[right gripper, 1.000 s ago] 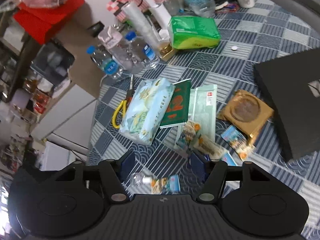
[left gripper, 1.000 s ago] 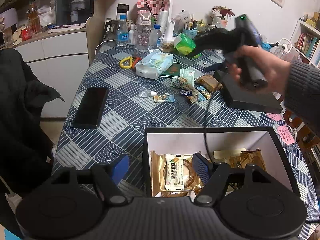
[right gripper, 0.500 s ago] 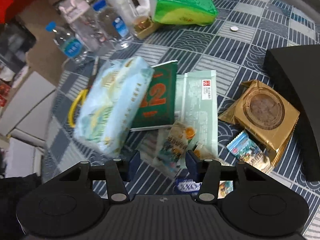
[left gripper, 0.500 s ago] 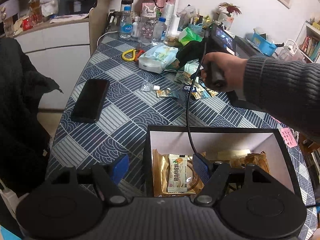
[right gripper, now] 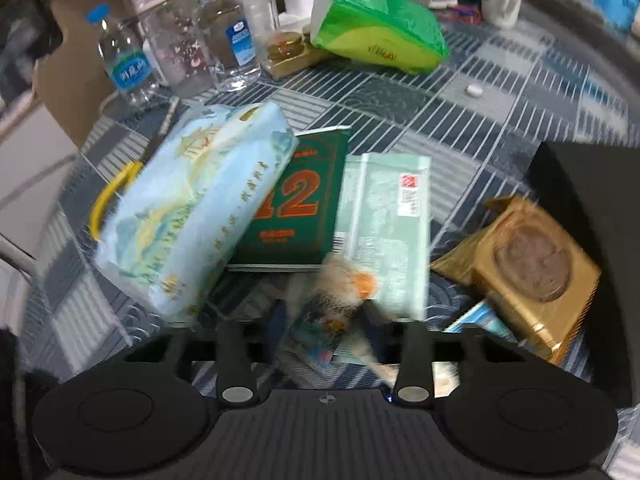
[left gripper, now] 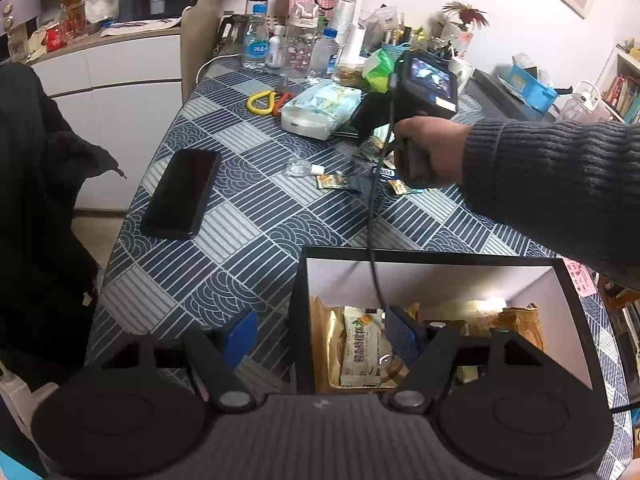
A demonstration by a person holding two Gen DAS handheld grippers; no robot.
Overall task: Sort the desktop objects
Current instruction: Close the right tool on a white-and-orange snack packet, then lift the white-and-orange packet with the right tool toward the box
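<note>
Right claw (right gripper: 326,320) spread open around snack packet (right gripper: 334,304) on table (left gripper: 256,216); left claw (left gripper: 320,336) open, empty, over box (left gripper: 576,320). Next, likely: closing squarely.

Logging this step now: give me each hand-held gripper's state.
Left hand-held gripper: open, holding nothing, above the black box.
Right hand-held gripper: open around a snack packet, not yet shut.

A home dining room: patterned tablecloth (left gripper: 256,216) crowded with water bottles (left gripper: 256,42), white cabinets (left gripper: 120,80) behind, bookshelf (left gripper: 624,88) beside.
</note>
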